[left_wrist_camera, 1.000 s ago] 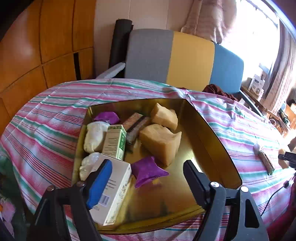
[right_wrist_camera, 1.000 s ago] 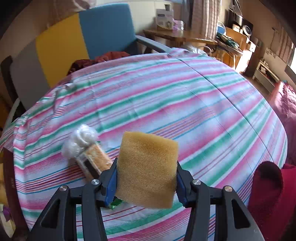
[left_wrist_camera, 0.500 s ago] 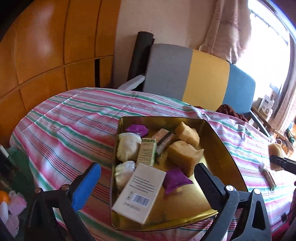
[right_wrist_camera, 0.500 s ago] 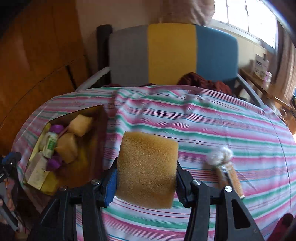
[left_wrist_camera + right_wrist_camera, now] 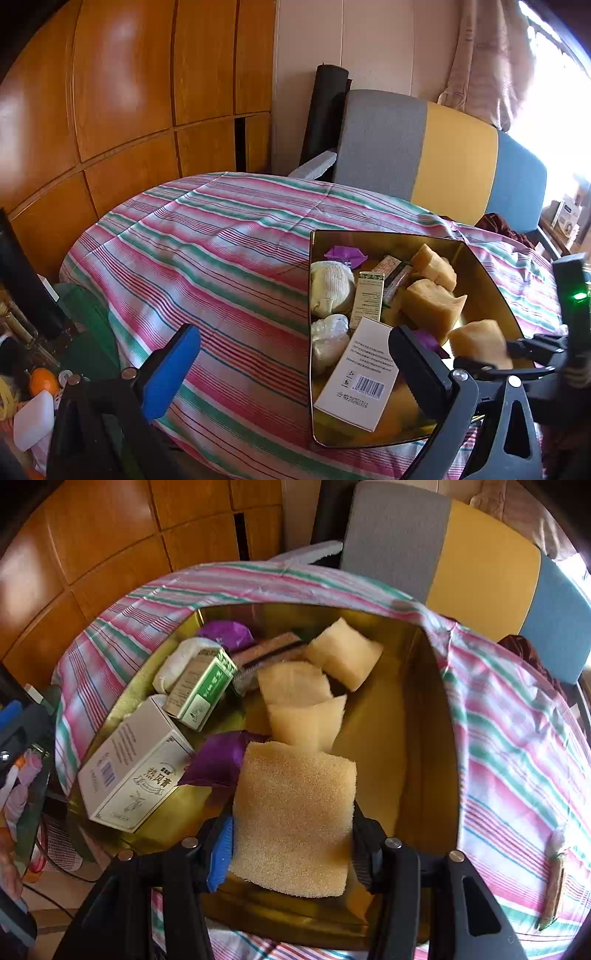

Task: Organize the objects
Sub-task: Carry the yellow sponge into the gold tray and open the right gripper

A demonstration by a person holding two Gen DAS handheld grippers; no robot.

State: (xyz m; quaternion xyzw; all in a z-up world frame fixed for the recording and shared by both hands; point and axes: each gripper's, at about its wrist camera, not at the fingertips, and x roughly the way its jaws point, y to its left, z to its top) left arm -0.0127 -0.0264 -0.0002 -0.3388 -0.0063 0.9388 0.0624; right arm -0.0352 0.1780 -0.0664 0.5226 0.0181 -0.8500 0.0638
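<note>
My right gripper (image 5: pixel 291 843) is shut on a yellow sponge (image 5: pixel 293 818) and holds it over the near part of the gold tin box (image 5: pixel 432 738). The box holds two more sponges (image 5: pixel 343 653), a white carton (image 5: pixel 136 775), a green carton (image 5: pixel 201 688), purple packets (image 5: pixel 218 757) and white bundles. In the left wrist view the box (image 5: pixel 480 273) lies right of centre, and the held sponge (image 5: pixel 478 341) shows over its right rim. My left gripper (image 5: pixel 295 358) is open and empty, at the box's left side over the striped cloth.
The table wears a pink, green and white striped cloth (image 5: pixel 221 258). A grey, yellow and blue chair (image 5: pixel 436 155) stands behind it. Wooden cabinets (image 5: pixel 129 92) line the left wall. A small wrapped item (image 5: pixel 552 890) lies on the cloth right of the box.
My right gripper has swung left with the sponge, from over the cloth to over the box. My left gripper has drawn back and to the left, away from the box.
</note>
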